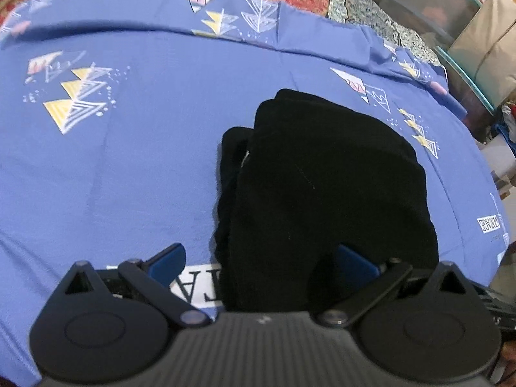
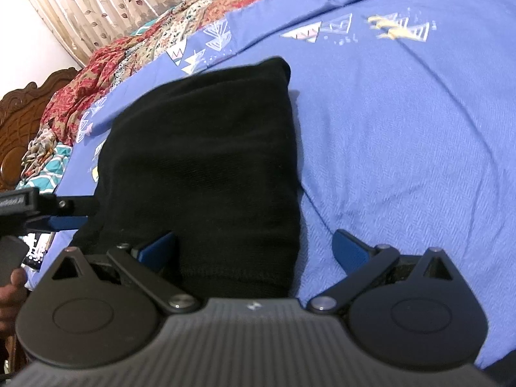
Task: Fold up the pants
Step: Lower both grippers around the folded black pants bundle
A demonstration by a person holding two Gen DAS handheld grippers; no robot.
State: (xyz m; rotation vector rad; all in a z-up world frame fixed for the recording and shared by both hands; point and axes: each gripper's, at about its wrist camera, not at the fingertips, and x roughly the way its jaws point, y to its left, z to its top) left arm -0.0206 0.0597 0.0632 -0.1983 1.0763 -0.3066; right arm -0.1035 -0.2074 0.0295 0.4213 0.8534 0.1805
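Note:
The black pants (image 1: 319, 187) lie folded into a compact stack on the blue patterned sheet (image 1: 145, 161). They also show in the right wrist view (image 2: 206, 167). My left gripper (image 1: 261, 258) is open, its blue fingers spread on either side of the stack's near left edge. My right gripper (image 2: 254, 248) is open over the stack's near right edge, one finger over the pants, the other over the sheet. The left gripper (image 2: 64, 216) also shows at the left of the right wrist view, at the pants' edge.
A red floral quilt (image 2: 106, 64) lies at the sheet's far side, with a carved wooden headboard (image 2: 22, 109) and curtains (image 2: 113, 0) beyond. Storage boxes (image 1: 451, 16) stand past the bed's right edge.

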